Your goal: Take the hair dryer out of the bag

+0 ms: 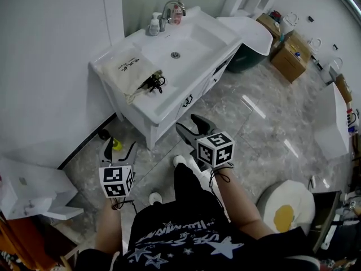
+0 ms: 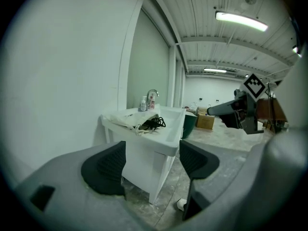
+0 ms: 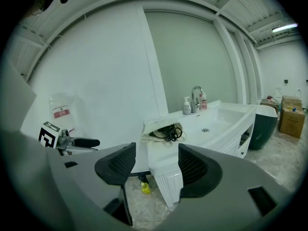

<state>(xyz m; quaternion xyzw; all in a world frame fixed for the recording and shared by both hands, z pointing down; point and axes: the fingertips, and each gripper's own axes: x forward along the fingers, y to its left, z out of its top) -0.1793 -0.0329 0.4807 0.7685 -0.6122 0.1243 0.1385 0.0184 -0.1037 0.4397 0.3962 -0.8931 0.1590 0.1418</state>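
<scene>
Hair dryer cord (image 3: pixel 169 133) at bag (image 3: pixel 154 125) mouth, clearest from right hand-held gripper (image 3: pixel 156 160); it and left hand-held gripper (image 2: pixel 151 160) spread.

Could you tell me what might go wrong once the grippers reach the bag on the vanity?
1. The black cord loops out of the mouth of the cloth bag; it could snag a jaw and drag the bag along.
2. The bag lies close to the corner edge of the vanity; pulling without holding it down might slide it off.
3. The dryer itself is hidden inside, so a grip may catch only cord.
</scene>
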